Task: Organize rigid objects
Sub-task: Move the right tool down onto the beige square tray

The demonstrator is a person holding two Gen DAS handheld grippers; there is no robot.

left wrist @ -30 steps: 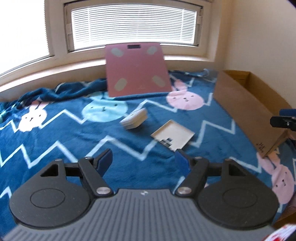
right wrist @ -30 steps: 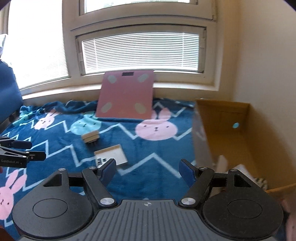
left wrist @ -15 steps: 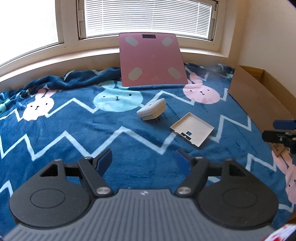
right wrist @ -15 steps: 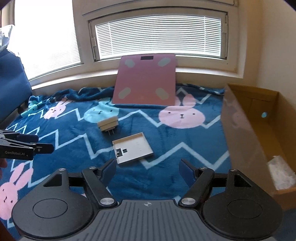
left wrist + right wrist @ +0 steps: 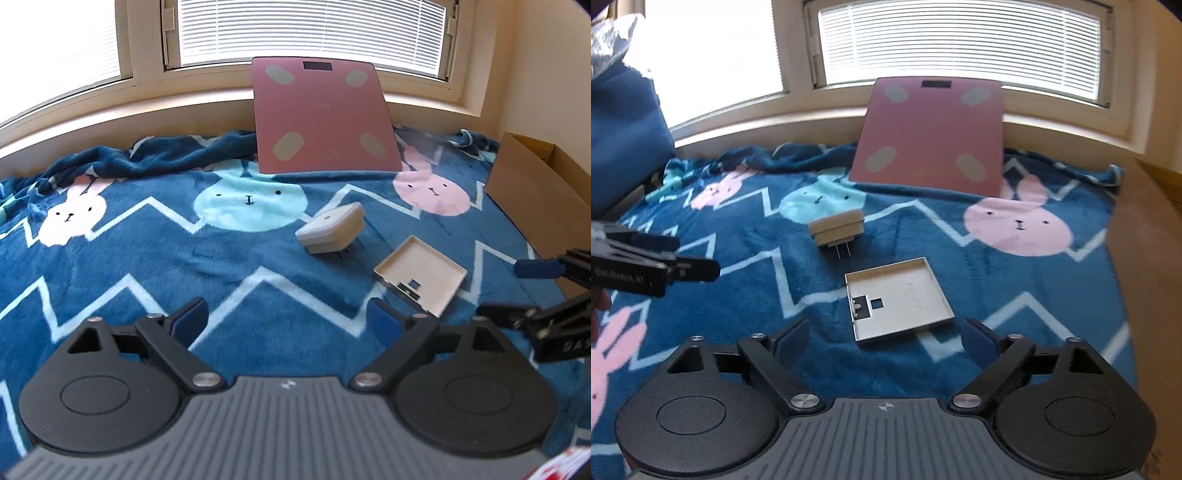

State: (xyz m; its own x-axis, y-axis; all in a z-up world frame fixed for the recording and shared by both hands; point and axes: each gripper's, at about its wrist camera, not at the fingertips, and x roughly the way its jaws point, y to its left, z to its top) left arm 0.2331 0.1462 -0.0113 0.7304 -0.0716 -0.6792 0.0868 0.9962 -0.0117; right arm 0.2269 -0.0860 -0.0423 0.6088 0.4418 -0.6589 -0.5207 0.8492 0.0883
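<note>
While both jaws are opening with nothing between them, the left hand-held gripper (image 5: 286, 323) and right hand-held gripper (image 5: 886, 334) hover over the bunny-print blanket (image 5: 147, 258). The beige plug adapter (image 5: 836, 230) and shallow square plastic tray (image 5: 899, 299) lie near each other, with the pink bathroom scale (image 5: 931, 136) propped against the windowsill. The cardboard box (image 5: 1145, 236) is cut off at the right edge, its contents hidden.

Only legible txt I spotted: white lettering on side of left gripper (image 5: 661, 258), read approx "GenRobot.AI", blurry. Right gripper (image 5: 535, 291) body showed partial white chars, approx "DAS", cut off at frame edge. Nothing else was readable.
</note>
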